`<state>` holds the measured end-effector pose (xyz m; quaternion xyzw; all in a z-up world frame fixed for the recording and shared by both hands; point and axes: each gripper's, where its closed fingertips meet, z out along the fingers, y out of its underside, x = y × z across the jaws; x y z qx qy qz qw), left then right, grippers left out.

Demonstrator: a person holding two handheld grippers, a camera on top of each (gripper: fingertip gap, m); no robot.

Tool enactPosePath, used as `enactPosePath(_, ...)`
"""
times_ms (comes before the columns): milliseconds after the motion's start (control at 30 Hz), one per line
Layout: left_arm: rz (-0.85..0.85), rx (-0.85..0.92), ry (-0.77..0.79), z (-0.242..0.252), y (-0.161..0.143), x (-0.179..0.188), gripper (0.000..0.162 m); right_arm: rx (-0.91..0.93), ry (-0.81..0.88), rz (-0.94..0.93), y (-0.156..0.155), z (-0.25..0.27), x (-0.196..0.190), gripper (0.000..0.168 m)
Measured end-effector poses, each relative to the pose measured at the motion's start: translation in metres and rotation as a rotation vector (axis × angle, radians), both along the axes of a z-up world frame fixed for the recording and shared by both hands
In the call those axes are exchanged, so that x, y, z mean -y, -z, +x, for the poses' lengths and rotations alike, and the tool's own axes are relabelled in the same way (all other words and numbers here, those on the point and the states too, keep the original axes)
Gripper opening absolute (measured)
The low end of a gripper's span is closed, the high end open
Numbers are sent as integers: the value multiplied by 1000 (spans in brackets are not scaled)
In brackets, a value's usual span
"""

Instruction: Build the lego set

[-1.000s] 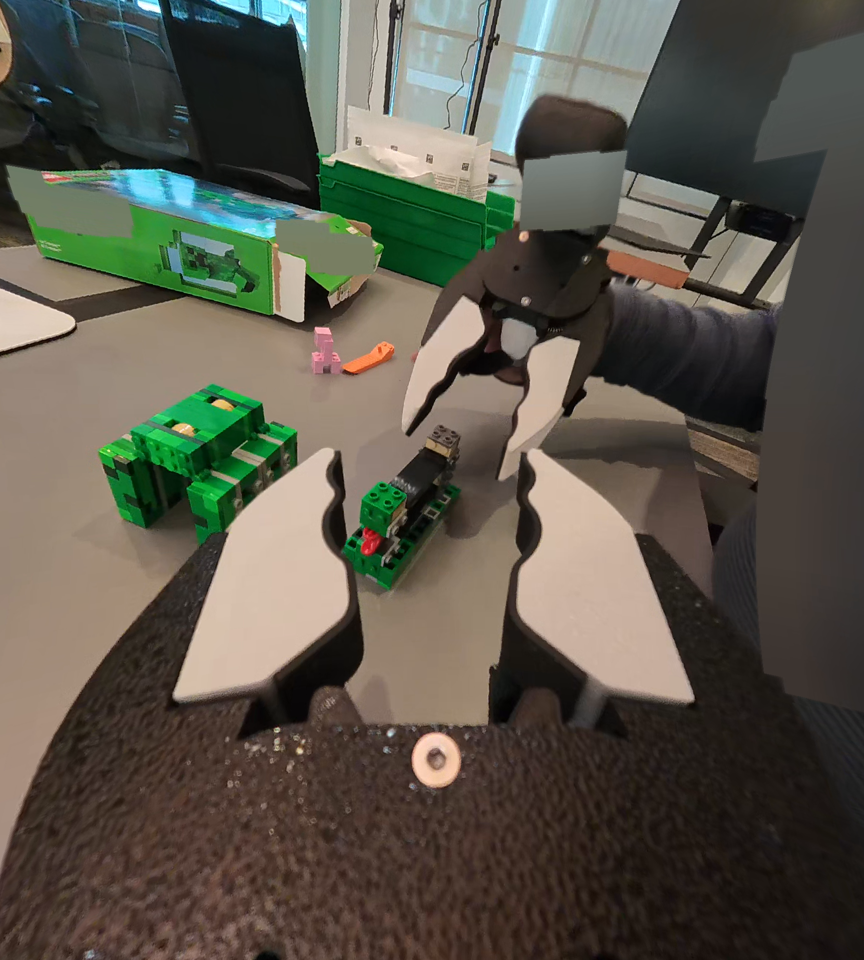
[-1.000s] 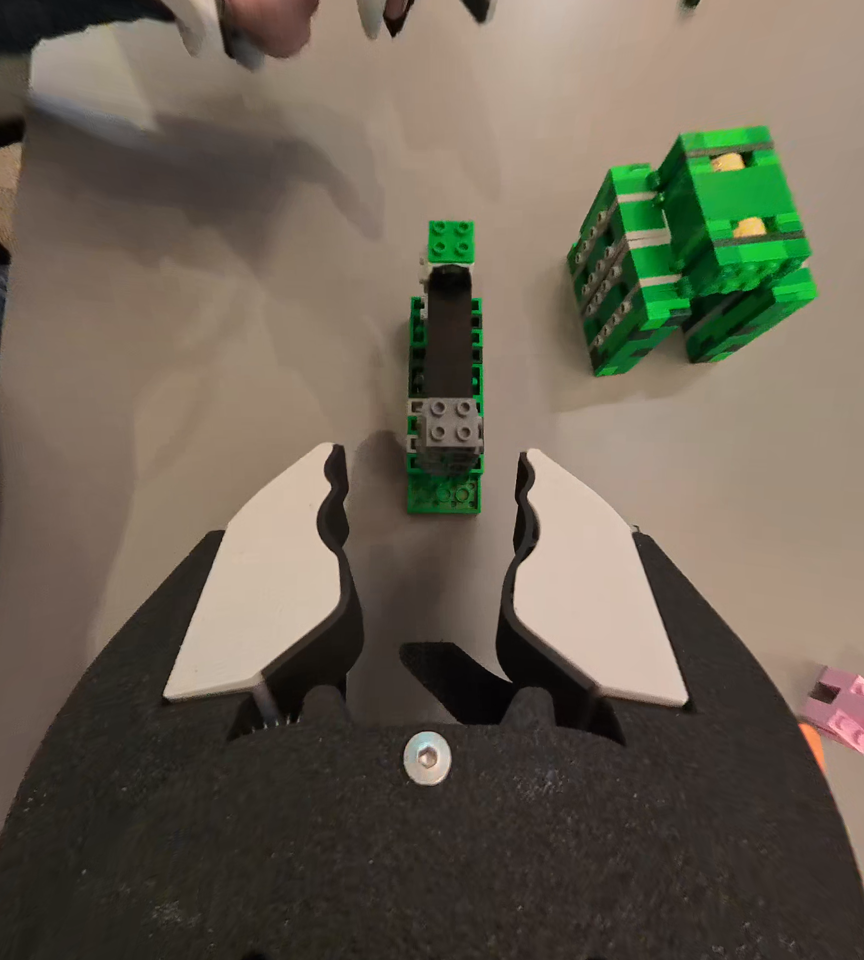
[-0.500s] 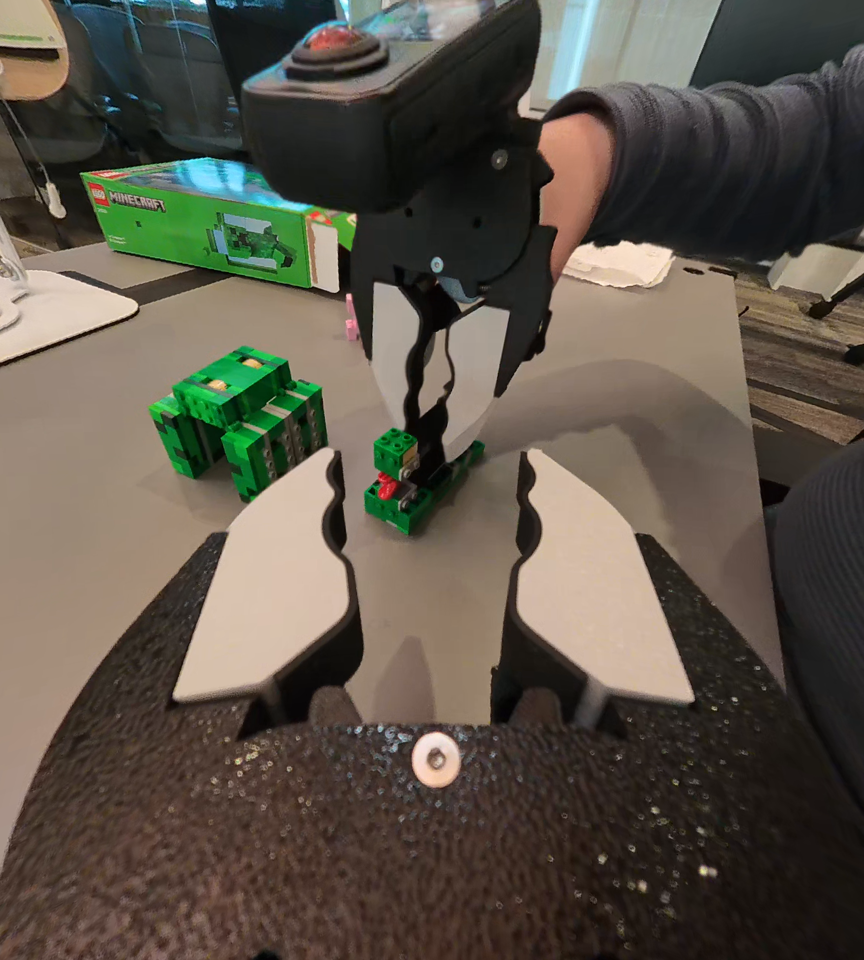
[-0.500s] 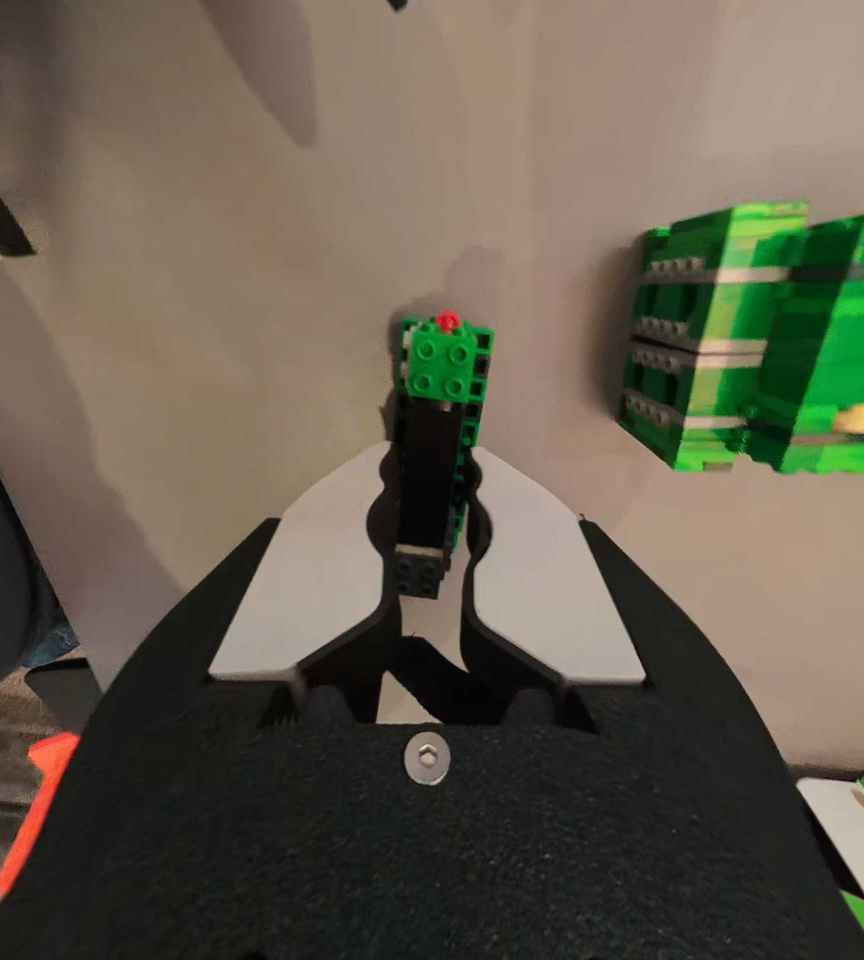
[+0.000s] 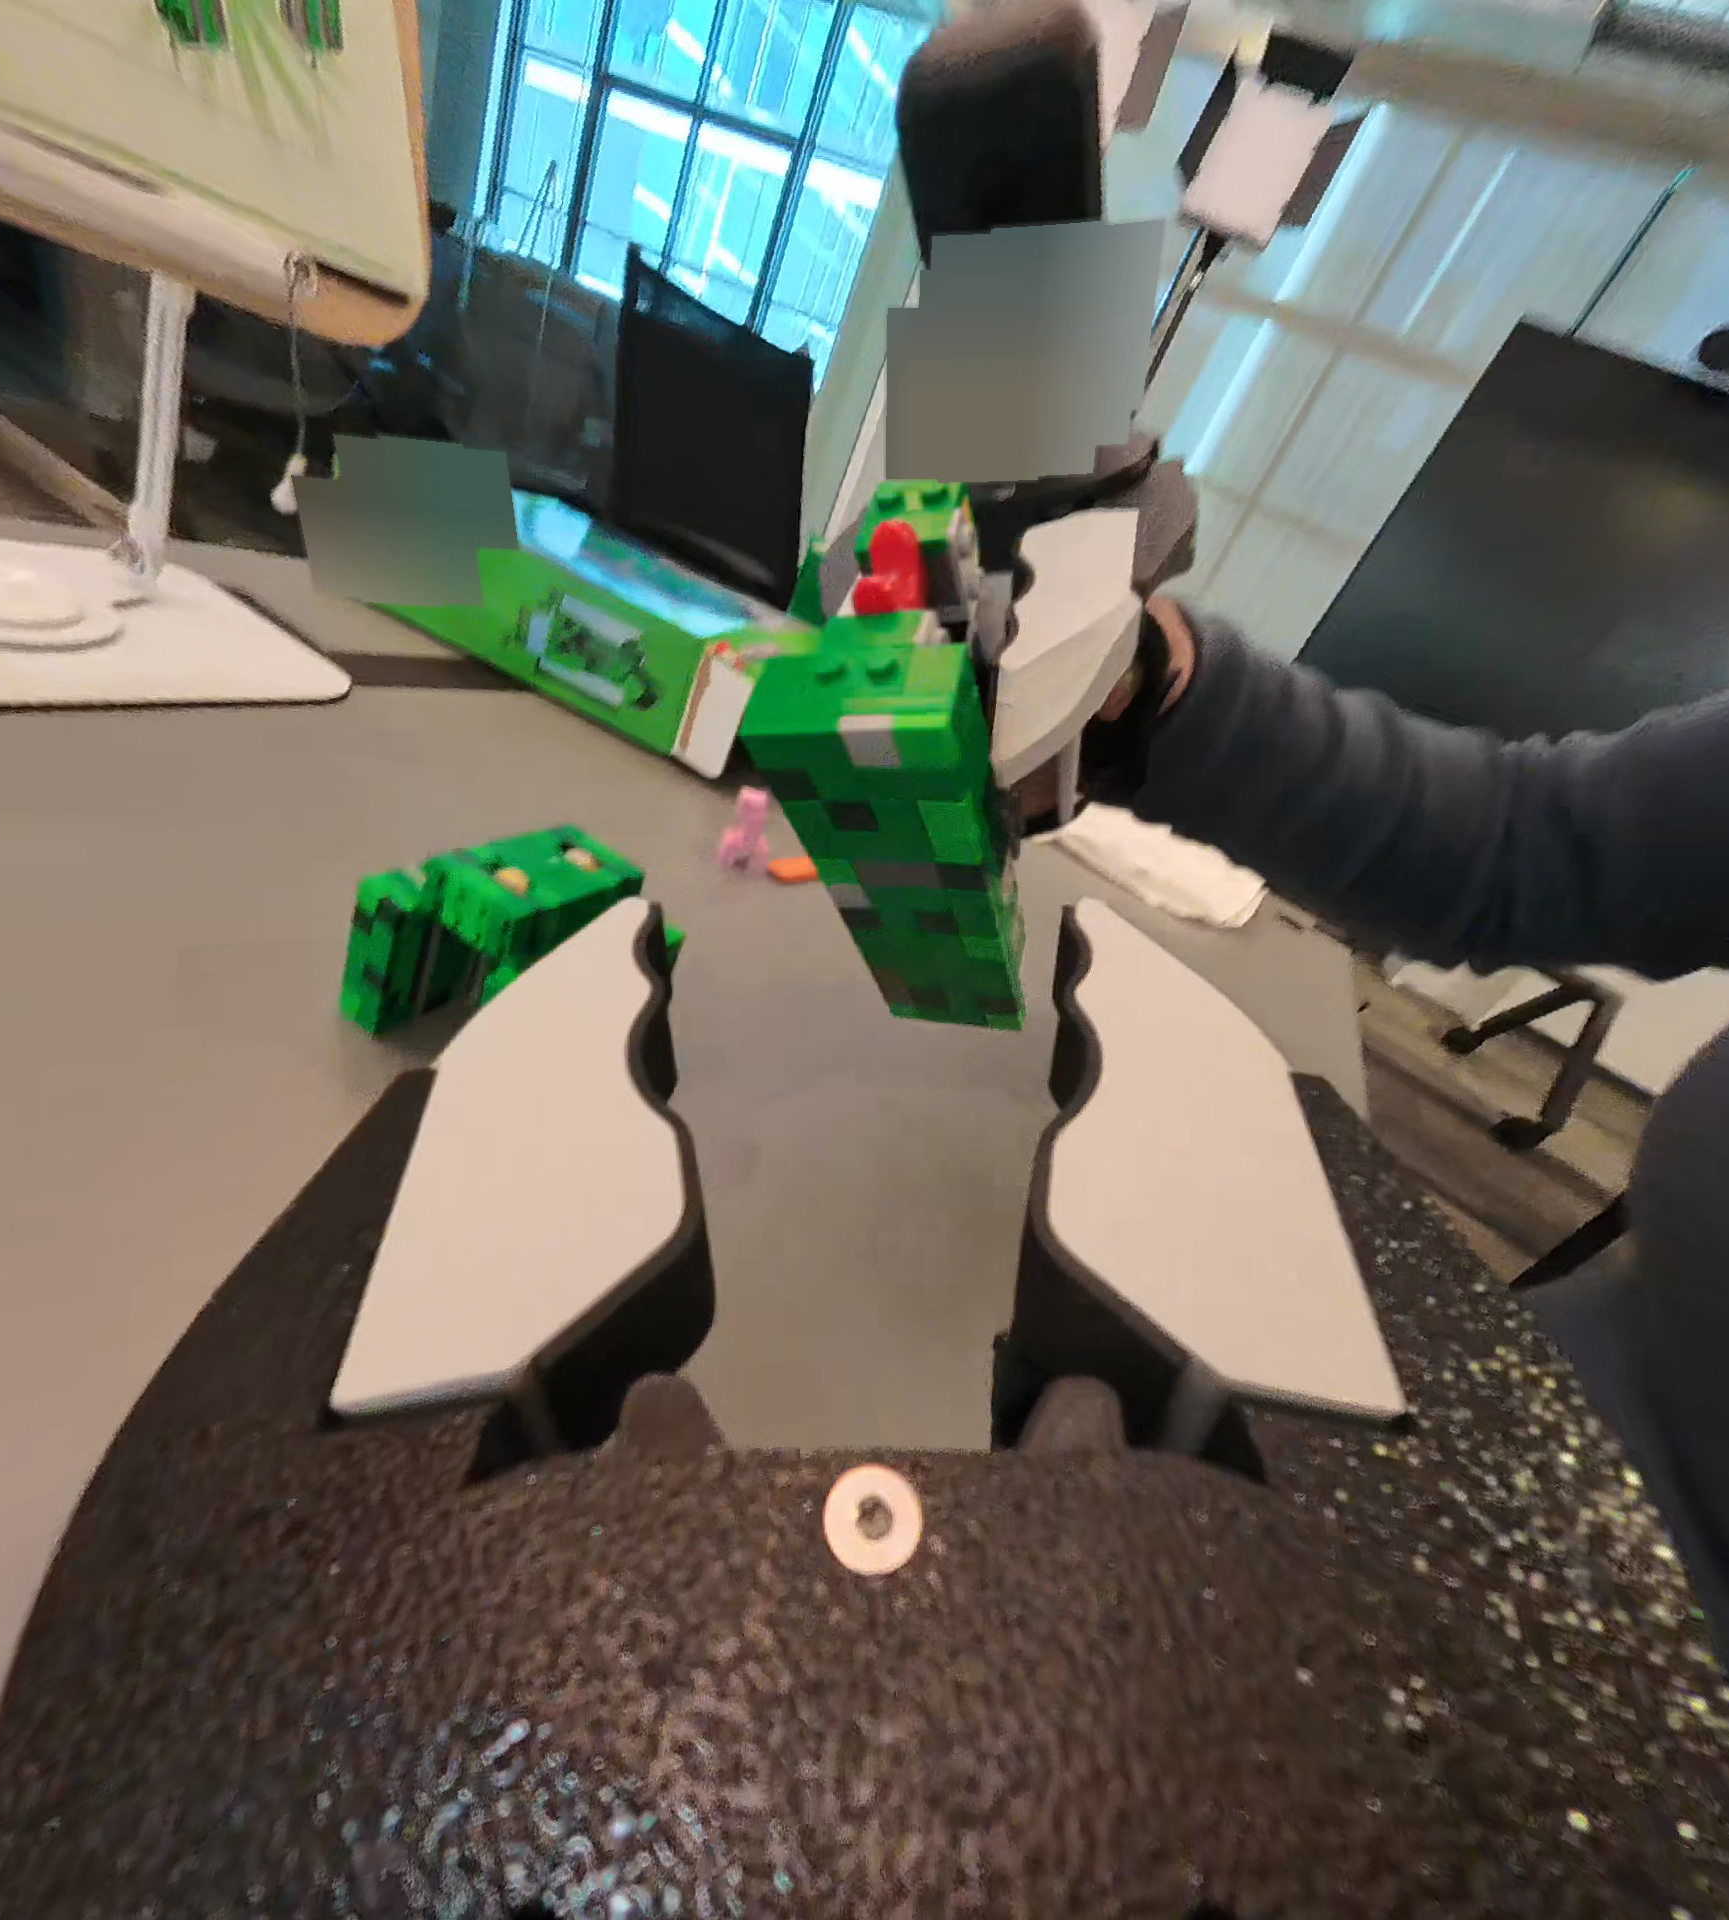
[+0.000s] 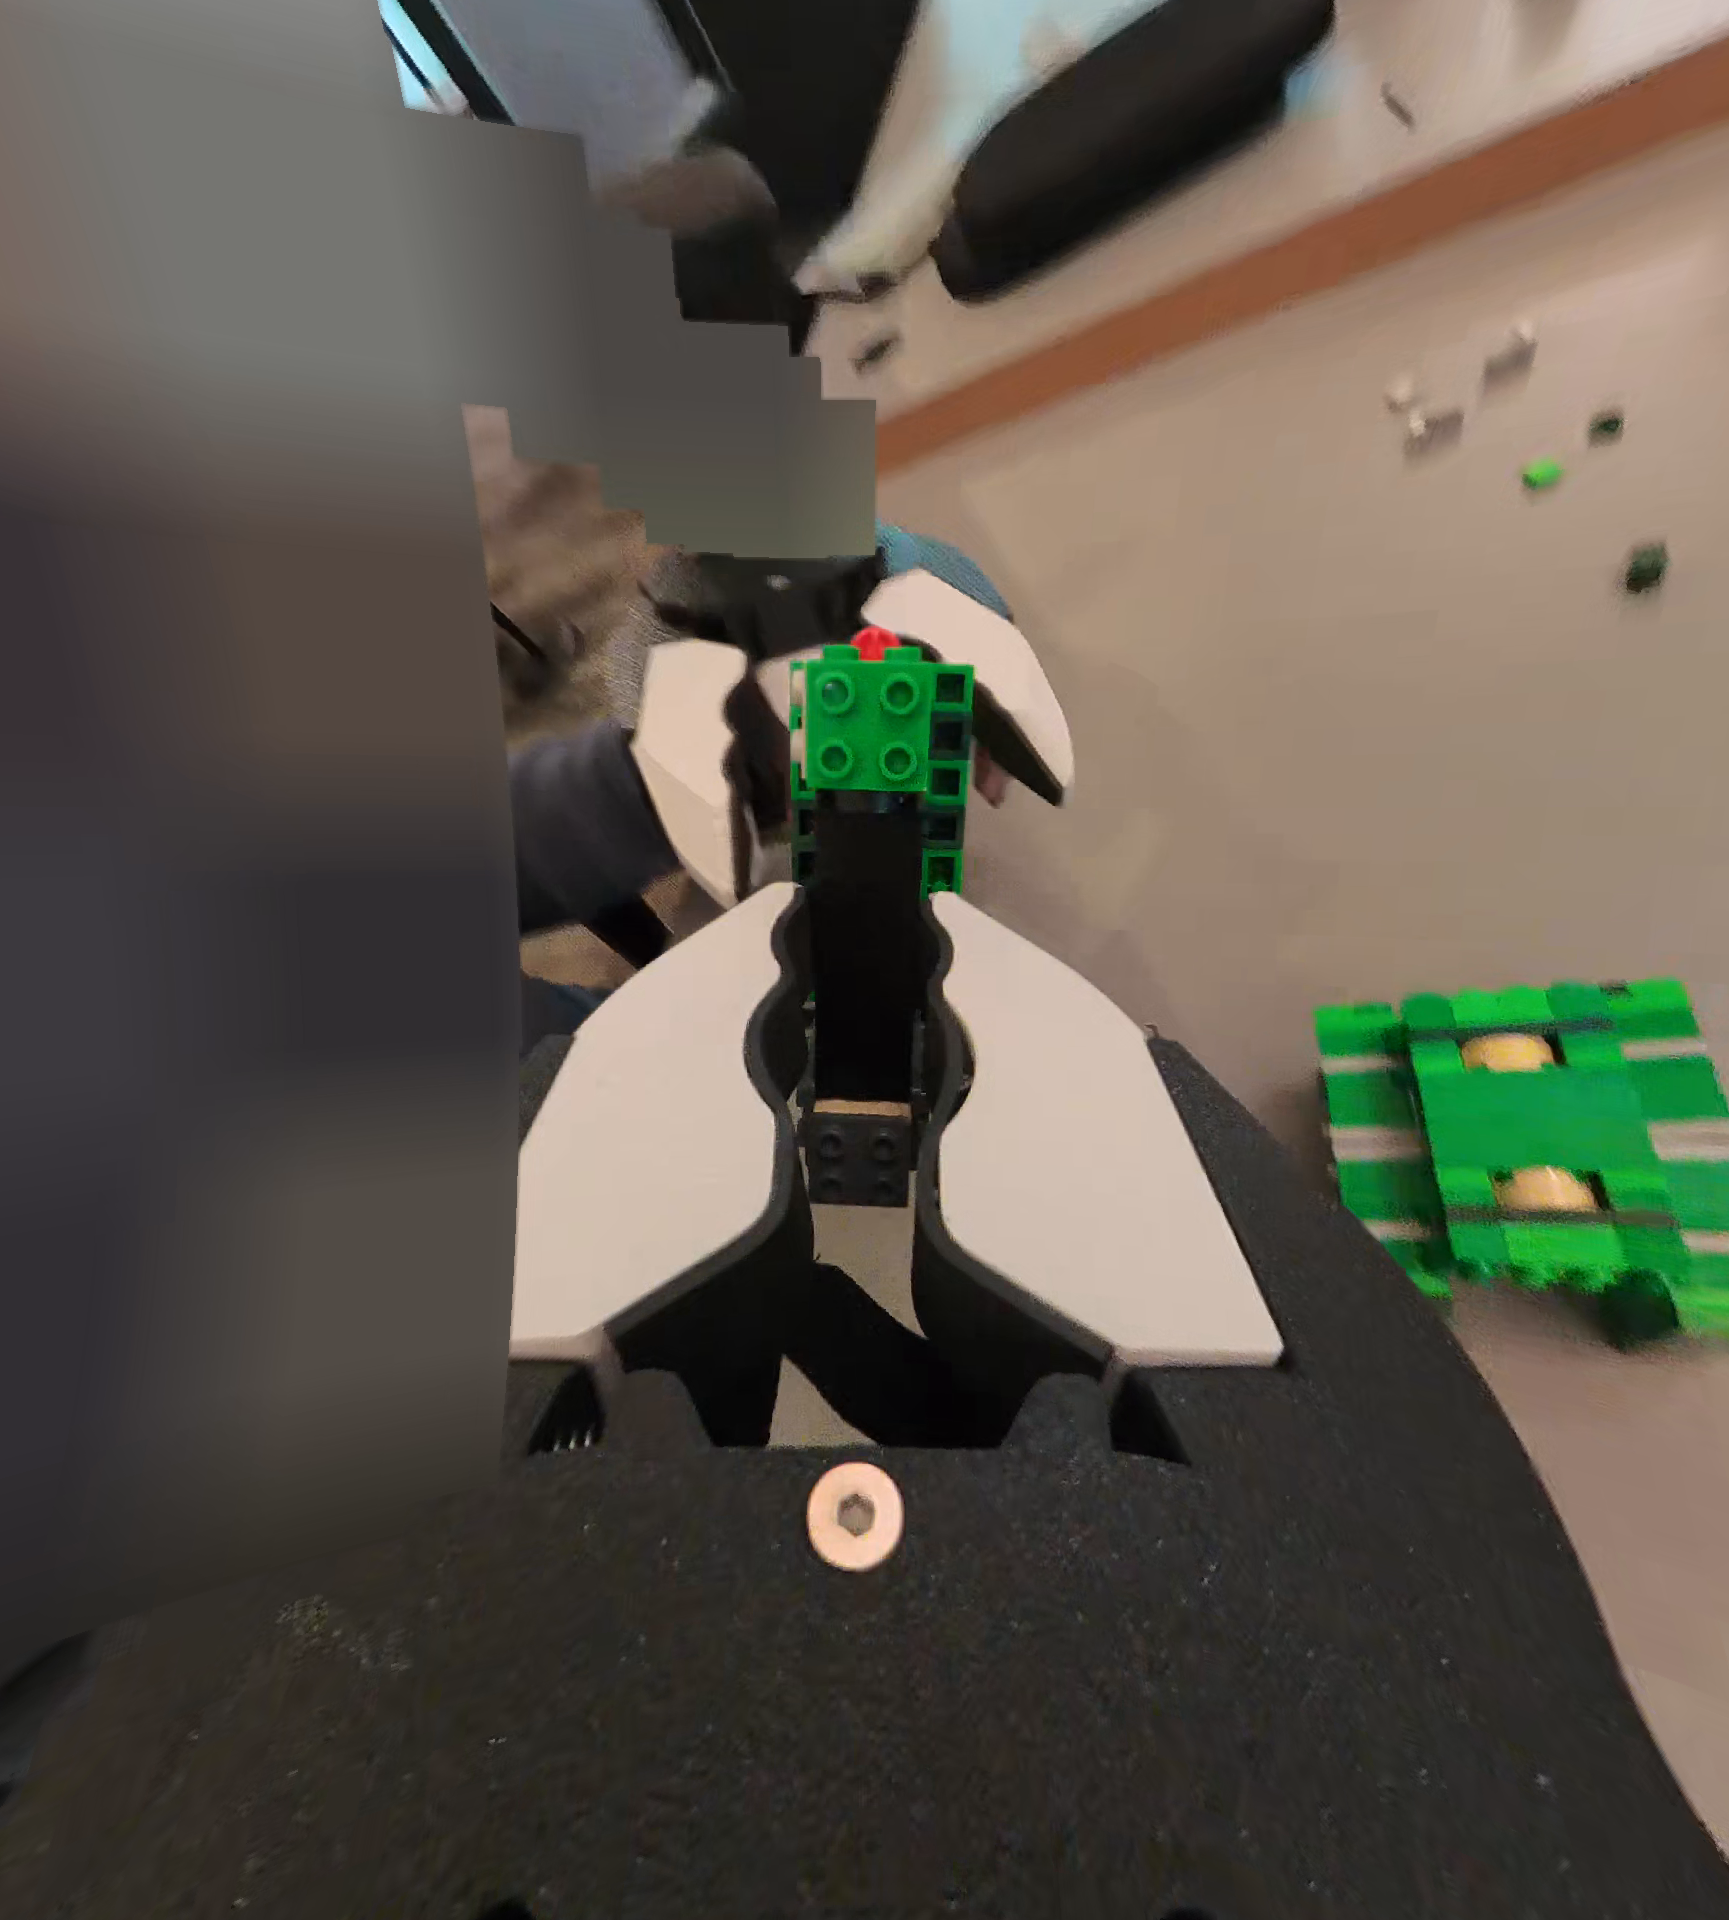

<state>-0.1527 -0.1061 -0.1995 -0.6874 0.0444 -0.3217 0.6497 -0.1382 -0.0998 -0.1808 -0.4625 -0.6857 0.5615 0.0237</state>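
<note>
My right gripper [image 6: 860, 920] is shut on a long green and black lego piece [image 6: 875, 727] and holds it in the air. In the left wrist view the piece [image 5: 891, 831] hangs tilted above the grey table [image 5: 112, 987], red part at the top, with the right gripper [image 5: 1068, 644] clamped on its upper end. My left gripper [image 5: 860, 920] is open and empty, just below and in front of the piece. Its fingers [image 6: 683, 748] show behind the piece in the right wrist view. A green block assembly [image 5: 486, 925] sits on the table to the left and also shows in the right wrist view [image 6: 1556, 1164].
A pink piece [image 5: 746, 831] and an orange piece [image 5: 798, 868] lie behind the held piece. A green set box [image 5: 579, 623] lies at the back, a white pad [image 5: 112, 644] at the far left. Several small loose pieces [image 6: 1540, 473] lie farther off. Only a small space, under 4 cm, lies between the two pairs of fingers.
My right gripper closed on the long piece, lifted it off the table and tipped it up. My left gripper stayed open and now faces the raised piece.
</note>
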Motion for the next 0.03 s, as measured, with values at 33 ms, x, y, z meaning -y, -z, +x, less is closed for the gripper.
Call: enactPosePath(33, 18, 17, 13, 1, -9, -2, 70, -22, -9, -42, -7, 0, 2, 17)
